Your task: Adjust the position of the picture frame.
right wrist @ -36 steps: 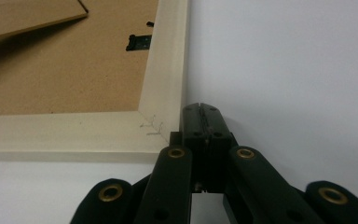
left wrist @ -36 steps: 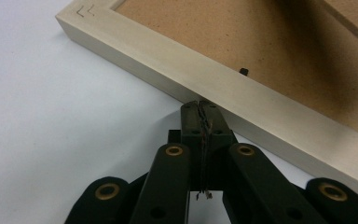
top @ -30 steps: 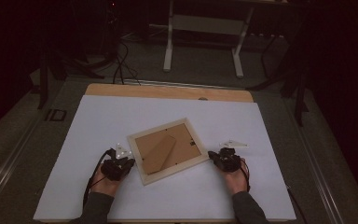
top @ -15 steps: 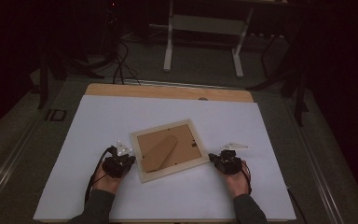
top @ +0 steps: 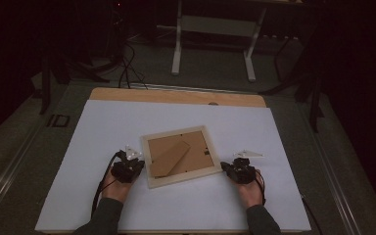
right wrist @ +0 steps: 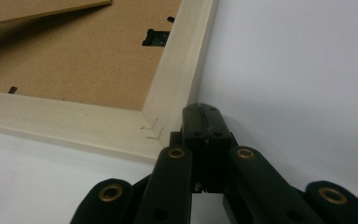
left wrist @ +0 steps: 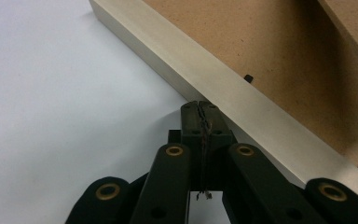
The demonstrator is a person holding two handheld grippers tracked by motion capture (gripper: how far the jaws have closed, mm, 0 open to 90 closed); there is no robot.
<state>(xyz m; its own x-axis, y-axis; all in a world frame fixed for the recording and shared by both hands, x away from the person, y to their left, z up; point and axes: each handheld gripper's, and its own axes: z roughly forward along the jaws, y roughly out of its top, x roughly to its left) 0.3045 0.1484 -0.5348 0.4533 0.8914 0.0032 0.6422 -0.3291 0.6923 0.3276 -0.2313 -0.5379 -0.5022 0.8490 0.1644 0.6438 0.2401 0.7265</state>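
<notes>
A pale wooden picture frame lies face down on the white table cover, its brown backing board and fold-out stand up. My left gripper is shut, its tips touching the frame's left rail; in the left gripper view the left gripper has nothing between its jaws. My right gripper is shut too, pressed against the frame's near right corner; in the right gripper view the right gripper sits beside that corner. Small black turn clips hold the backing.
The white cover spreads over a wooden tabletop. Beyond the far edge stand a metal table base and cables on a dark floor. A small clear triangular piece lies by the right hand.
The frame has rotated slightly between the two grippers, its tilt on the cover a little flatter than before. Both hands stayed at the frame's sides.
</notes>
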